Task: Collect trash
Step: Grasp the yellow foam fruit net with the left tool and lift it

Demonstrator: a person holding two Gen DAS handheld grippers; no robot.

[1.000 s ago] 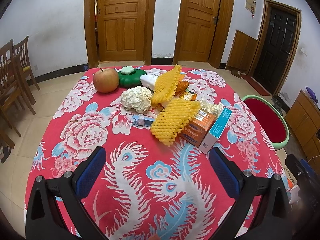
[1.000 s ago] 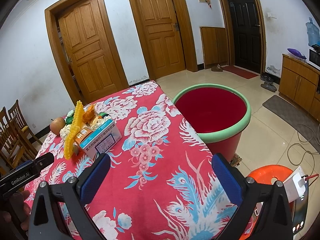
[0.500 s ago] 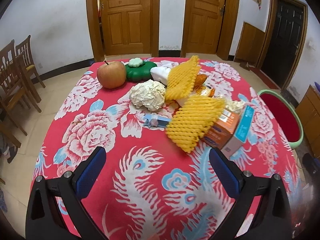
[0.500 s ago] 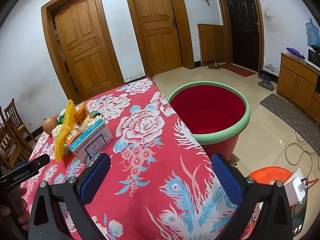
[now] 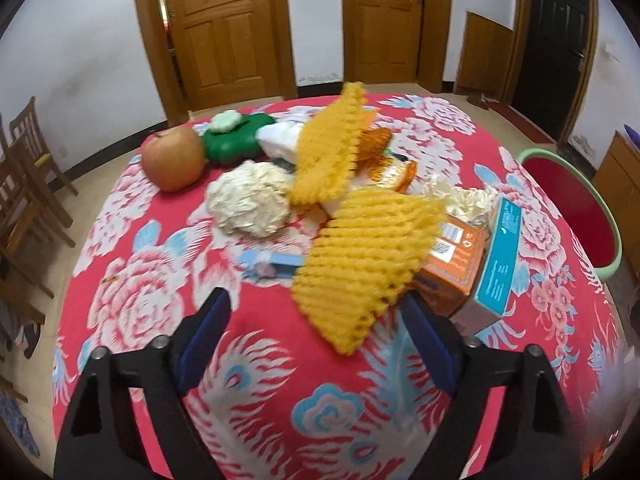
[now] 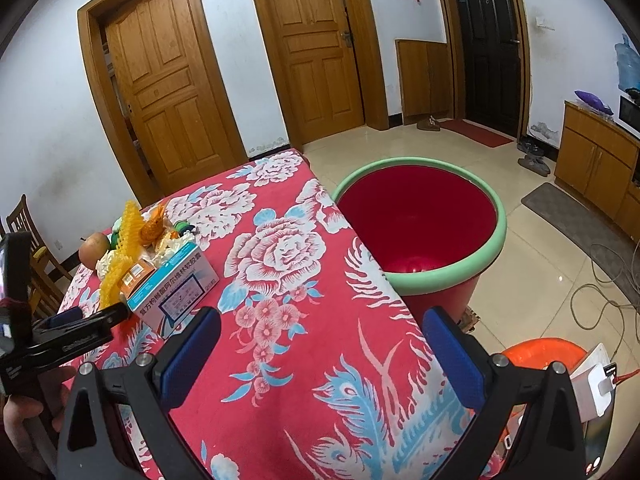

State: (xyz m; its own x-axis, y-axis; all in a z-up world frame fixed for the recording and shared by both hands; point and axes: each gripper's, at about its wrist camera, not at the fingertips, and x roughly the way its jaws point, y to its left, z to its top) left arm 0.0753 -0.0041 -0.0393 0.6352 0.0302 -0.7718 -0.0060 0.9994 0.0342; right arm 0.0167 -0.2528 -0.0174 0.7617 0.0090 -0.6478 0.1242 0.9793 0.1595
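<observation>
Blue-padded left gripper (image 5: 316, 320): jaws wide apart, nothing held; it hangs low over the red floral tablecloth (image 5: 280, 400), just short of the trash pile.
Yellow foam net (image 5: 368, 260): nearest item, draped over the orange carton (image 5: 456, 268) and overhanging toward the jaws. Risk: the net is soft and open-meshed; a shallow pinch could slip off, or a snagged mesh could drag the carton along.
Teal box (image 5: 500, 264): touching the orange carton on its right side, near the table edge. Risk: a sideways push could send it off the cloth.
Crumpled paper ball (image 5: 250, 204): just behind the net, apart from the cartons; probably the easiest pick.
Apple (image 5: 174, 158): far left of the pile, round, likely to roll if bumped; probably not trash.
Right gripper (image 6: 320, 344): jaws wide, empty, over bare cloth beside the pile.
Red bin (image 6: 460, 200): green-rimmed, standing on the floor against the table's right edge, mouth open.
Open room: bare cloth between the pile and the bin side allows a level carry; the orange basin (image 6: 540, 354) and floor cables lie below the near corner.
</observation>
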